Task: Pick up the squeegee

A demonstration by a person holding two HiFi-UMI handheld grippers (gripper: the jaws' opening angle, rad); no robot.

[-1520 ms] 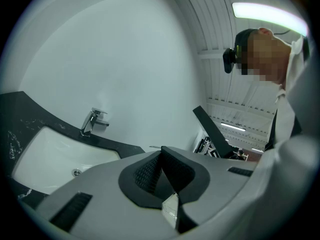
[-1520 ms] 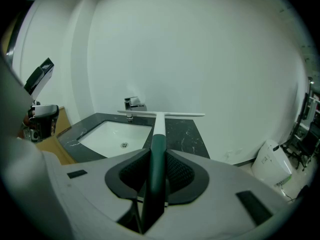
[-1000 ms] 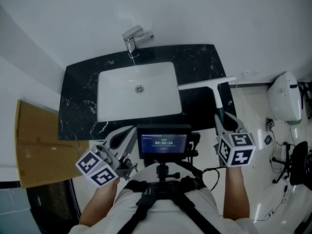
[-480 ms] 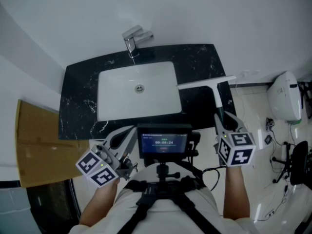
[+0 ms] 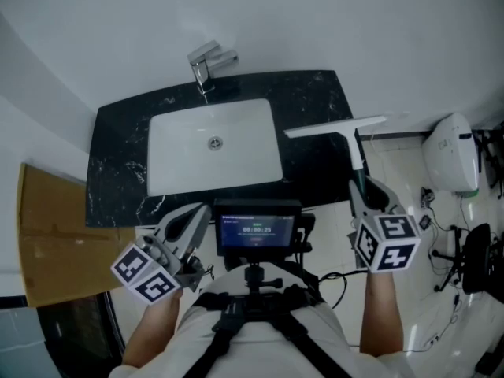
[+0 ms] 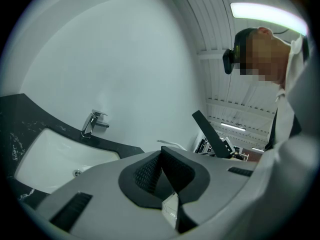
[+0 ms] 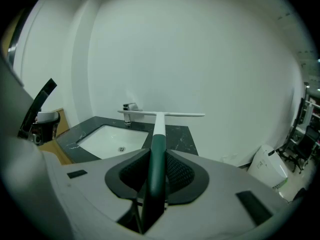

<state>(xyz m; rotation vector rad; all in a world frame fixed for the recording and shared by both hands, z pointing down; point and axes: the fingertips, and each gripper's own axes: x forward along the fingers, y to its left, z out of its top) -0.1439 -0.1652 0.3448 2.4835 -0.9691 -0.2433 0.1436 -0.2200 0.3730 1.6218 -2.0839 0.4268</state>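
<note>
Right gripper has the squeegee: both jaws are clamped on the dark green part of its handle, and the white part of the handle runs forward out of them. Its long white blade lies crosswise over the right end of the black marbled counter, with one tip poking past the counter's right edge. From the right gripper view the blade looks lifted clear of the counter, about level with the top of the faucet, though that angle is a poor judge of height.

Over on the other side, the left gripper sits low at the counter's front edge, near the front left corner of the white sink. Its jaws are pressed together with nothing between them.

A small lit screen sits between the two grippers on the person's chest rig. Brown cardboard lies off the counter's left end. A white appliance stands beyond the right end, down by the floor.
</note>
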